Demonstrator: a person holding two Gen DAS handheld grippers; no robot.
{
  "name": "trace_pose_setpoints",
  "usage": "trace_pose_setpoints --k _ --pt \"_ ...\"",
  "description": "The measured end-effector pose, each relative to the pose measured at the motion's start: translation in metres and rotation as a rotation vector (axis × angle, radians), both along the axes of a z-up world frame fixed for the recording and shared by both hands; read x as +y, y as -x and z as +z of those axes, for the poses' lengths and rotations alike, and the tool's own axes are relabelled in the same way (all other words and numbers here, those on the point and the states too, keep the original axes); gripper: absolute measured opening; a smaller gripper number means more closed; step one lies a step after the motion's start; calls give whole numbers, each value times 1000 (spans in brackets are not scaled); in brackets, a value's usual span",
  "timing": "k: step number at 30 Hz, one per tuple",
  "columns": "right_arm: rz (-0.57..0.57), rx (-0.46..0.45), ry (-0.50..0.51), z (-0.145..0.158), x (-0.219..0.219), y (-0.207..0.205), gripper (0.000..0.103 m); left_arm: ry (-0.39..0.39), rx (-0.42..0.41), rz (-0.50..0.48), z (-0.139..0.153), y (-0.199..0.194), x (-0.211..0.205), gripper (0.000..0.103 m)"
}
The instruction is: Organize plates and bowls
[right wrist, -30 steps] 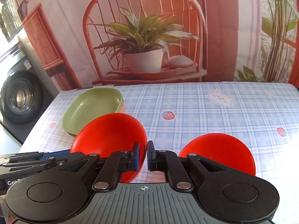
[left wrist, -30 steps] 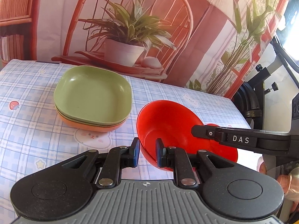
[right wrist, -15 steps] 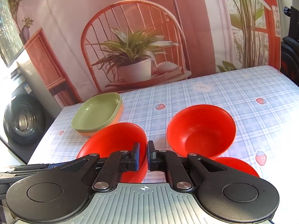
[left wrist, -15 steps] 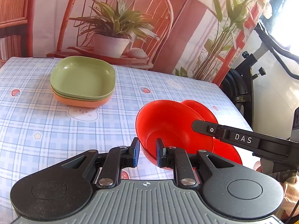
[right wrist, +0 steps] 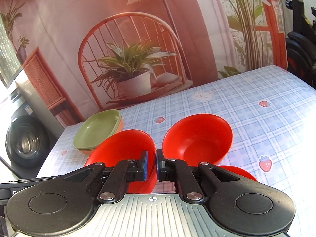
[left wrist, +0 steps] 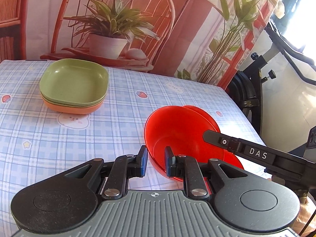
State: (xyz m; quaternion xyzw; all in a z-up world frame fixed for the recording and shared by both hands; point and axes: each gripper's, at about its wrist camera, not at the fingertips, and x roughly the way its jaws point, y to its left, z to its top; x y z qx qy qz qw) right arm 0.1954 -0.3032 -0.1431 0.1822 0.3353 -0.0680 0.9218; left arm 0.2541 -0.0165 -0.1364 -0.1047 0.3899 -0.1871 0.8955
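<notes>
My left gripper (left wrist: 155,161) is shut on the near rim of a red bowl (left wrist: 177,134) and holds it tilted above the table. My right gripper (right wrist: 151,164) is shut on the rim of the same red bowl (right wrist: 122,150), at its right edge. A second red bowl (right wrist: 197,138) stands on the table to the right, and a third red bowl (right wrist: 239,172) shows partly behind my right gripper's body. A stack of square plates (left wrist: 74,86), green over orange, sits at the far left; it also shows in the right wrist view (right wrist: 98,130).
The table carries a blue checked cloth (left wrist: 39,138) with strawberry and bear prints. A printed backdrop (left wrist: 118,19) hangs behind it. A black stand (left wrist: 254,79) is beyond the right edge, a washing machine (right wrist: 25,142) beyond the left.
Both grippers have risen and drawn back with the red bowl. The second red bowl has come fully into the right wrist view.
</notes>
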Motion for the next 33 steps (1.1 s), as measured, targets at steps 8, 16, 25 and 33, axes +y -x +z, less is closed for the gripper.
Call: trace_pose_setpoints --k 8,16,25,33 --pt "-71 -81 27 11 -44 -2 8 13 -34 -84 10 -33 -37 19" --pt "-155 -84 -4 -4 -90 -4 8 29 24 -135 -3 -68 -72 19" --pt "-180 -48 -34 -31 -106 -16 8 -56 40 -145 -21 -83 -92 19" --pt "-191 -39 -45 -38 -107 -16 8 -87 43 -156 -27 -86 -93 19"
